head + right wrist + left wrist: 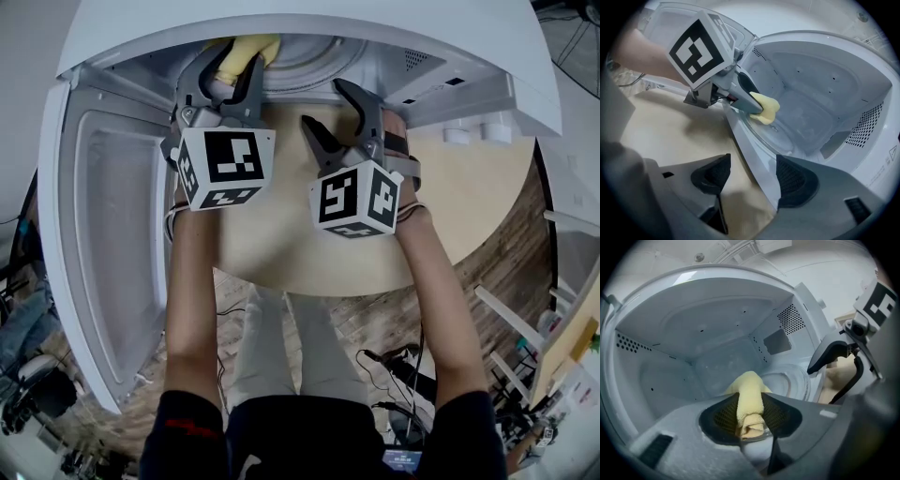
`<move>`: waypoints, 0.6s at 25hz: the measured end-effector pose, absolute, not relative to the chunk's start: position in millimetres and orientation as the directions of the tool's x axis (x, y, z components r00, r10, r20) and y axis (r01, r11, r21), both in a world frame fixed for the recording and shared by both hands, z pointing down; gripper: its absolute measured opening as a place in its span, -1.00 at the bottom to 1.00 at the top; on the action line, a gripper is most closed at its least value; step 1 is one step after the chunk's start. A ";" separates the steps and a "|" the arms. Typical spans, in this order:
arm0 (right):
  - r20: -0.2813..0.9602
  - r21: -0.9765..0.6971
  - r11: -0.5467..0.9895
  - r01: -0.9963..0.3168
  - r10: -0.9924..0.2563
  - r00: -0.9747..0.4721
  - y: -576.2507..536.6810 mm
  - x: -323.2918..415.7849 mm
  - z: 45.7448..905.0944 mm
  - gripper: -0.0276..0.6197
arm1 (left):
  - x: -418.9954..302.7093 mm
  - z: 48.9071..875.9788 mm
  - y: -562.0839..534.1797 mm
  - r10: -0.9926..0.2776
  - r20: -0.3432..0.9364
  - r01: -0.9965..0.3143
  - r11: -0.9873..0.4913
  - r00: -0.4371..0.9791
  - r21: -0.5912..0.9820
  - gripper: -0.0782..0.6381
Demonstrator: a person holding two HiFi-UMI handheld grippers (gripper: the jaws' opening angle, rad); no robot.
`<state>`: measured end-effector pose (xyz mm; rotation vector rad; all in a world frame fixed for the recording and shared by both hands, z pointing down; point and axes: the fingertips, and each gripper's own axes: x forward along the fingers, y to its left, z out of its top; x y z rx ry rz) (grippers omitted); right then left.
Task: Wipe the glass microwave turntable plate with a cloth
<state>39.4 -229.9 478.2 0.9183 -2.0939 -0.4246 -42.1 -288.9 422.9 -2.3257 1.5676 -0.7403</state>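
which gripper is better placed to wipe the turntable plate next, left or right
Left. The left gripper is shut on the yellow cloth and reaches inside the microwave, at the glass turntable plate. The right gripper is open and empty, outside at the microwave's front edge.

1. Cloth (750, 399): pale yellow terry, rolled into a tight wad. It is pinched between the fingers of the left gripper (751, 417), with its free end poking forward past them.
2. Glass turntable plate (790, 380): clear, round, with a raised rim. It lies flat on the microwave (717, 329) floor. In the head view the cloth tip sits at the plate's 9 o'clock side.
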 end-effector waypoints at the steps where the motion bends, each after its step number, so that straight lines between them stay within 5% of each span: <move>1: 0.534 0.565 0.681 -0.466 -0.732 -0.422 -230.0 39.4 478.2 -0.08 | -41.4 423.2 -289.7 -0.913 0.279 -0.787 -0.399 0.297 -0.469 -0.42; 15: 0.533 0.567 0.679 -0.467 -0.734 -0.420 -230.5 39.2 478.3 -0.08 | -17.0 424.3 -298.3 -0.877 0.324 -0.700 -0.479 0.355 -0.529 -0.42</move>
